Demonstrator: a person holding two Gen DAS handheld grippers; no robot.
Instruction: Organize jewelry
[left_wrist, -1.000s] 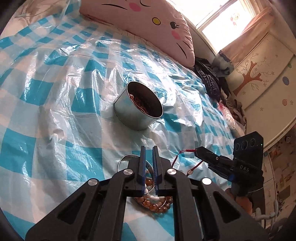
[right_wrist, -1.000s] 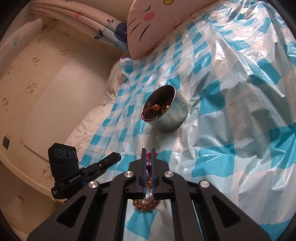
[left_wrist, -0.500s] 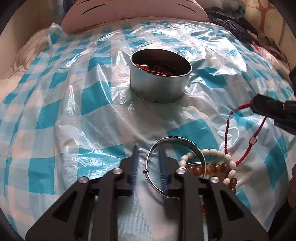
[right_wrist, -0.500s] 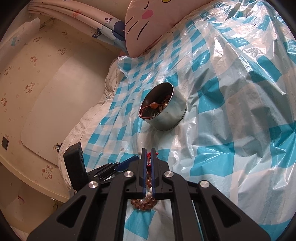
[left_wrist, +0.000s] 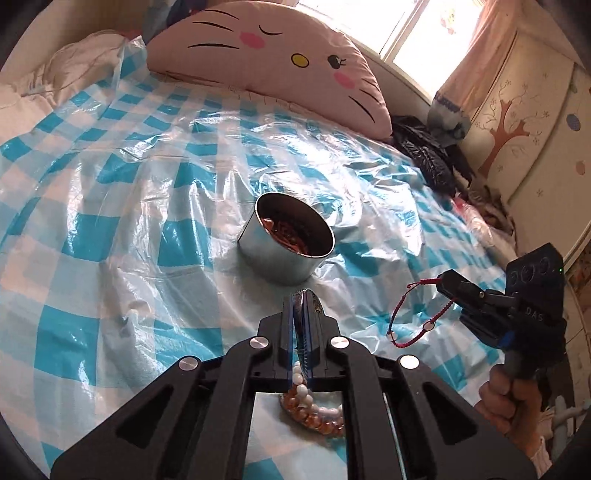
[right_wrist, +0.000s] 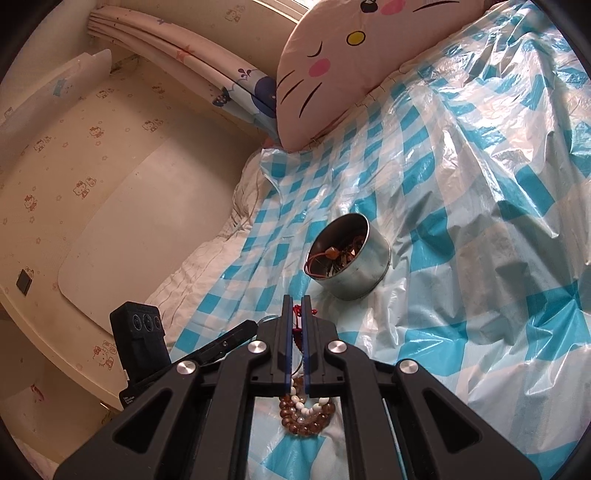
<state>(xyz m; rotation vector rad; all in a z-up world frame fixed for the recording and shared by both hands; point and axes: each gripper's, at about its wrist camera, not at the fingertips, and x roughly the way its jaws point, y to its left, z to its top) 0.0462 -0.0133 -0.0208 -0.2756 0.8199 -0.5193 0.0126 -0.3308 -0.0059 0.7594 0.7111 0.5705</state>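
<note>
Bed cover (left_wrist: 110, 229): blue-and-white checked cloth under a crinkled clear plastic sheet; I see it spread over the whole bed.
Cat-face pillow (left_wrist: 280, 62): pink, lying at the far edge of the bed, beyond the tin.
Metal tin (left_wrist: 286, 245): round, open-topped, standing on the bed cover ahead of my left hand-held gripper; I can see reddish-brown jewelry inside it.
Left hand-held gripper (left_wrist: 298, 306): my view shows its jaws pinched almost together on the rim of a silver bangle (left_wrist: 314, 301), which stands edge-on between the blue pads, raised off the cover.
Bead bracelets (left_wrist: 314, 410): one of amber-brown beads and one of white beads, lying together on the bed cover beneath my left hand-held gripper, near its base.
Red cord bracelet (left_wrist: 413, 317): a thin red loop with a small ring on it, hanging from the tip of the other tool, clear of the cover, to the right of the tin.
Right hand-held gripper (right_wrist: 295, 314): jaws narrowed to a slit, gripping the red cord; from its own camera I see the cord caught between the pads.
Person's hand (left_wrist: 509, 398): wrapped around the right tool's handle at the lower right of my left view.
Window and curtain (left_wrist: 476, 40): bright, at the far right, behind the pillow.
</note>
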